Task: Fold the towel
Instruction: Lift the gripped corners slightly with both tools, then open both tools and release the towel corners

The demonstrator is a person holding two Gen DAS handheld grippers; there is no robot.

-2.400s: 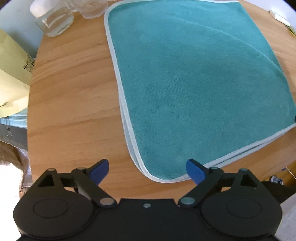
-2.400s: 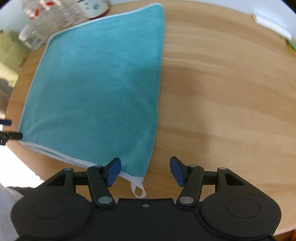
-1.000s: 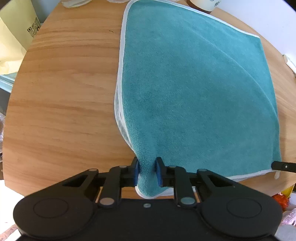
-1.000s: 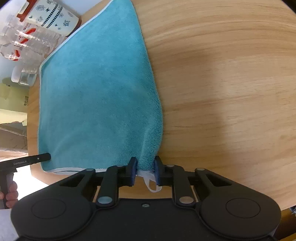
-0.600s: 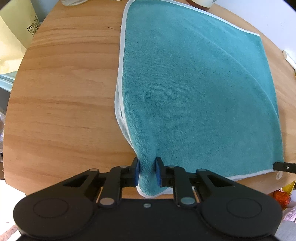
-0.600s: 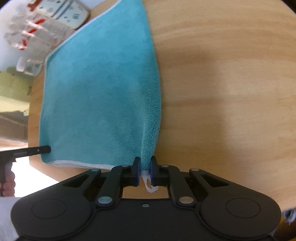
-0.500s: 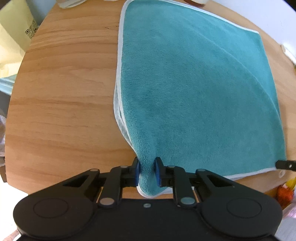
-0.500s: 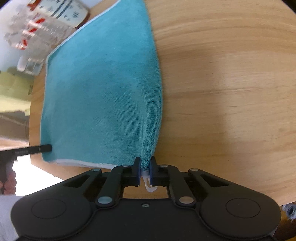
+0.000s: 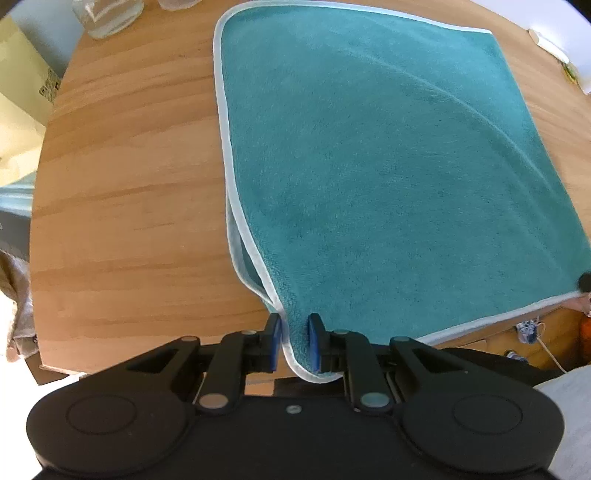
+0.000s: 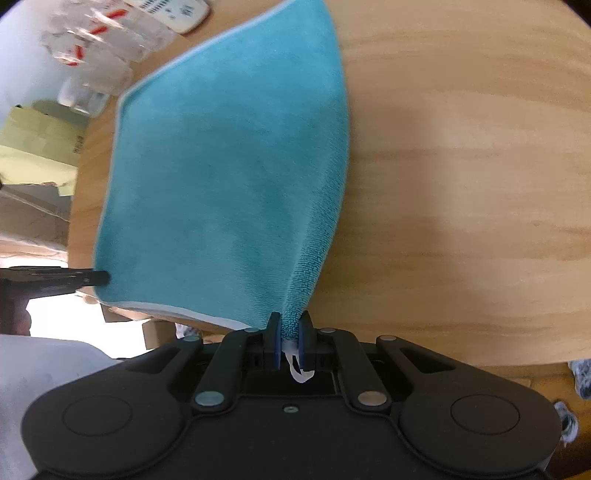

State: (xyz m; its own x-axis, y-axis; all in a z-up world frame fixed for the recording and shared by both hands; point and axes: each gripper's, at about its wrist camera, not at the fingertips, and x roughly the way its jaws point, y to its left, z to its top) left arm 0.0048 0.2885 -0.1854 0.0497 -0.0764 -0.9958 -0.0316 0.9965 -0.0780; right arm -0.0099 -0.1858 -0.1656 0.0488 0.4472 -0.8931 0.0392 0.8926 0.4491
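A little while back both grippers were wide open over the flat cloth. Now the black left gripper with blue pads [image 9: 294, 341] is squeezing tighter on the near left corner of the soft teal towel with a pale edge [image 9: 369, 158]. The black right gripper with blue pads [image 10: 289, 341] is pinched on the near right corner, and that corner has come up off the wood since a second ago. A small white loop [image 10: 300, 371] hangs from that corner between the pads.

There is one towel, folded in two layers (you can see both edges by the left pads). Most of it lies on the round light wooden table [image 9: 129, 184], with its two near corners lifted. There are two grippers. One clear glass jar [image 9: 107, 14] stands at the far edge, and some clear plastic packs with red marks [image 10: 99, 40] lie past the towel, too blurry to count.
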